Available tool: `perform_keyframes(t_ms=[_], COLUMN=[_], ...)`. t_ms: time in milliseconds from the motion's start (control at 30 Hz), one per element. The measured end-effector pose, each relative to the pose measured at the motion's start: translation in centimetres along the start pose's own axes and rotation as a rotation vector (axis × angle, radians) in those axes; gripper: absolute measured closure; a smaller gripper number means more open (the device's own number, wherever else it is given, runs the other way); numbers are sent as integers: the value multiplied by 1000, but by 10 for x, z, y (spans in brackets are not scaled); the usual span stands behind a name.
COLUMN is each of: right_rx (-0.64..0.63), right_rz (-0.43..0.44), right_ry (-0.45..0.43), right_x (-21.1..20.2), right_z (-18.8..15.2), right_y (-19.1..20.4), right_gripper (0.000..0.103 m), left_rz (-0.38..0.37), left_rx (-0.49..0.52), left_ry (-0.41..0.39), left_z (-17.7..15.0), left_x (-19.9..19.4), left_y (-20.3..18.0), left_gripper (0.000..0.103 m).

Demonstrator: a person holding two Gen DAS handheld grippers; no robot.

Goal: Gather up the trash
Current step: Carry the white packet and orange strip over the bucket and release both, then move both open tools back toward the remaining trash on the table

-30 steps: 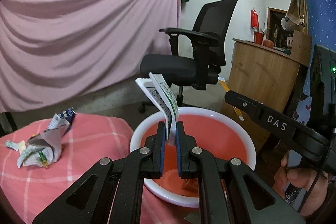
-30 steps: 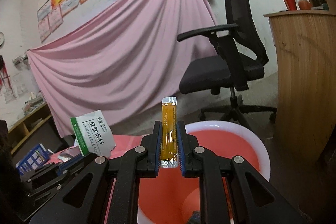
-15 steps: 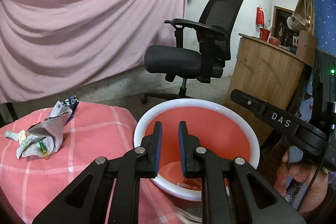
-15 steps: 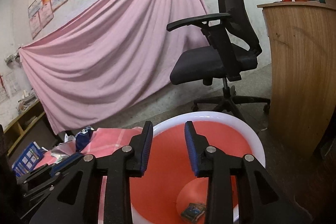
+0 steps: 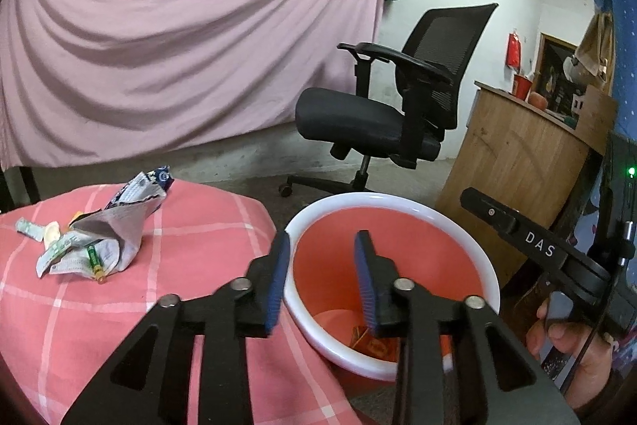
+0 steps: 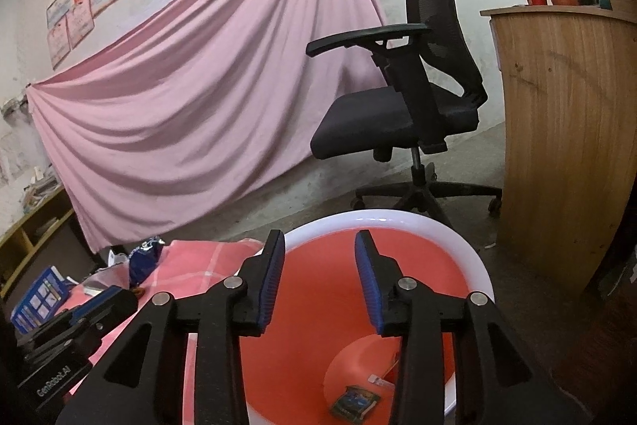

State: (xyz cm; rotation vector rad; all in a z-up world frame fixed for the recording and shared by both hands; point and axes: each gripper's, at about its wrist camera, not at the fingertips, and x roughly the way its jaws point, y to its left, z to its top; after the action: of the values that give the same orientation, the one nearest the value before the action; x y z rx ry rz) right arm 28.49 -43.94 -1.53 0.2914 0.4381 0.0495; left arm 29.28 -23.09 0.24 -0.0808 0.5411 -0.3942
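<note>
A red bin with a white rim (image 5: pixel 398 204) (image 6: pixel 382 220) stands beside a table with a pink checked cloth (image 5: pixel 199 226). My left gripper (image 5: pixel 322 241) is open and empty at the bin's left rim. My right gripper (image 6: pixel 320 241) is open and empty above the bin. Dropped wrappers (image 6: pixel 354 401) lie on the bin floor, also seen in the left wrist view (image 5: pixel 372 341). A pile of crumpled paper and wrappers (image 5: pixel 99 237) lies on the cloth at the left. The right gripper's body (image 5: pixel 529 245) shows at the right.
A black office chair (image 5: pixel 390 106) stands behind the bin. A wooden counter (image 5: pixel 517 162) is at the right. A pink sheet (image 5: pixel 179 26) hangs along the back wall. A blue wrapper (image 6: pixel 143 257) and a blue box (image 6: pixel 38 297) are at the left.
Both grippers opened. The white packet left my left gripper and the orange sachet left my right gripper; both are gone from the jaws. The left gripper drew back toward the table.
</note>
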Motion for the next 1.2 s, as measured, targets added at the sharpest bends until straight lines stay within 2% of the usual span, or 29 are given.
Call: perform_keyframes(t_ms=[133, 400, 500, 600, 700, 767, 800, 867, 967, 1200], right_rx=[-12, -27, -24, -16, -21, -28, -30, -37, -55, -139], right_rz=[-14, -29, -28, -12, 16, 39, 49, 83, 136, 249], right_ry=[-8, -25, -45, -80, -126, -167, -185, -240, -313, -443], right_x=[0, -4, -9, -17, -27, -35, -38, -48, -60, -79], right_z=[0, 2, 3, 6, 9, 11, 12, 12, 11, 4], right_y=[0, 1, 2, 5, 13, 21, 25, 35, 52, 102], right_gripper=[58, 52, 38, 30, 23, 15, 12, 0, 0, 0], left_rz=[18, 51, 74, 100, 134, 167, 184, 220, 257, 346], left_rx=[-18, -38, -36, -33, -35, -40, -41, -41, -45, -74], left_ry=[-5, -12, -18, -45, -85, -114, -129, -172, -215, -342], left_z=[1, 5, 6, 8, 9, 10, 10, 9, 7, -5], left_x=[-4, -14, -21, -35, -55, -69, -75, -92, -111, -164], left_y=[6, 17, 21, 26, 33, 39, 42, 49, 60, 92], left_gripper=[72, 62, 58, 47, 30, 12, 10, 8, 3, 2])
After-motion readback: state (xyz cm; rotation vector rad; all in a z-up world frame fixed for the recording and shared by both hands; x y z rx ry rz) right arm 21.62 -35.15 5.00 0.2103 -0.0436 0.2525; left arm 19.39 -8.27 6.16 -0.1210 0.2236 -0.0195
